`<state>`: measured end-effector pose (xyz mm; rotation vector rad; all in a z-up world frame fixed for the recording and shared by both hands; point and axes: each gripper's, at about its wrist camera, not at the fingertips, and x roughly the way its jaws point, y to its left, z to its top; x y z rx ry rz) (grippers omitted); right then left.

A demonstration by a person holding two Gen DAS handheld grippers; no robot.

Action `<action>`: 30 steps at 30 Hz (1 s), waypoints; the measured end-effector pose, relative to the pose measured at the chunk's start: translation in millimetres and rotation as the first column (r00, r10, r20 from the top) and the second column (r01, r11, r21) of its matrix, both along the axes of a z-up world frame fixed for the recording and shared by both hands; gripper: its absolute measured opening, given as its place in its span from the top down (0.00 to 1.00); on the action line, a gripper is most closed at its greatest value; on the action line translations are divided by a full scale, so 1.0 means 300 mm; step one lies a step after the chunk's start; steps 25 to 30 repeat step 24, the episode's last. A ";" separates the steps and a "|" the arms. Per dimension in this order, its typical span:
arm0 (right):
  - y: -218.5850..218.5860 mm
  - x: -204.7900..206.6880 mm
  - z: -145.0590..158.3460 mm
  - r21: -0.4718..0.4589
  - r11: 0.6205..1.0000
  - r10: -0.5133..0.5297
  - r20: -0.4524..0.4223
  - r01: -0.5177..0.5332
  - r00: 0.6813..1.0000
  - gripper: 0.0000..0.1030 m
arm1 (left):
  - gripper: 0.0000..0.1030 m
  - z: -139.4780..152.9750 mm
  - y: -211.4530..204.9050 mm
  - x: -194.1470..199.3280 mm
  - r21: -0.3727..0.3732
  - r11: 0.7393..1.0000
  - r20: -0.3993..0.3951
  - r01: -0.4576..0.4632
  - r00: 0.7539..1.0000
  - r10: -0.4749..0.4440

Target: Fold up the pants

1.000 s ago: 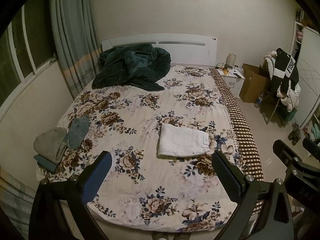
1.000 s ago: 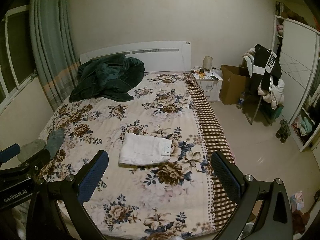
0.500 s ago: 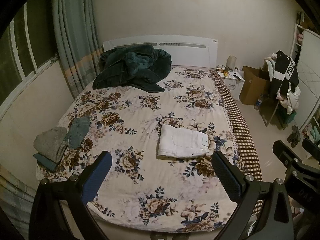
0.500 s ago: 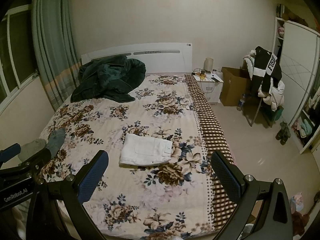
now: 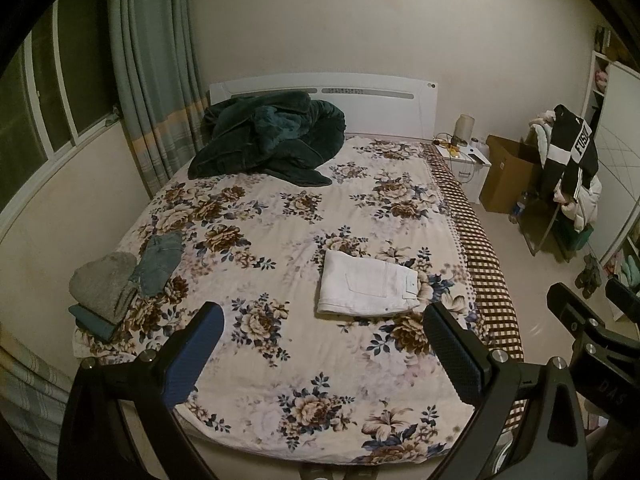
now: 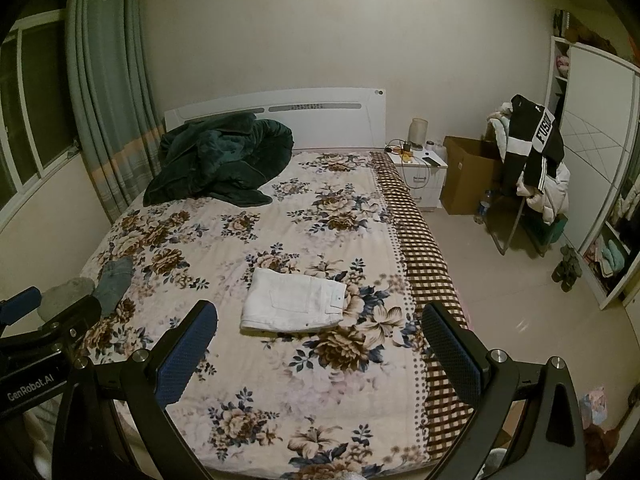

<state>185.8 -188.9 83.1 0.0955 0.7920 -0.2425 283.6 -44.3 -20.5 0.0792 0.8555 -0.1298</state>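
White pants [image 5: 366, 289] lie folded into a flat rectangle on the floral bedspread [image 5: 280, 240], right of the bed's middle; they also show in the right wrist view [image 6: 294, 304]. My left gripper [image 5: 322, 330] is open and empty, held above the foot of the bed, well short of the pants. My right gripper [image 6: 318, 330] is open and empty too, also back from the pants. The right gripper's body shows at the right edge of the left wrist view [image 5: 592, 332]; the left gripper's body shows at the left edge of the right wrist view [image 6: 44, 332].
A pile of folded grey and blue clothes [image 5: 120, 280] sits at the bed's left edge. A dark green blanket [image 5: 268, 140] is heaped by the headboard. Right of the bed stand a nightstand [image 6: 420, 172], a cardboard box [image 6: 468, 172] and a clothes-laden chair [image 6: 532, 168].
Both grippers have drawn back and up from the bed a little; the pants look slightly farther away. Both stay open and empty. The pants have not moved.
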 end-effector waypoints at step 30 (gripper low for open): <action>0.017 -0.004 0.017 -0.005 1.000 -0.003 0.002 0.003 1.000 0.00 | 0.01 0.019 -0.003 -0.002 -0.004 1.000 0.013 -0.010 1.000 0.010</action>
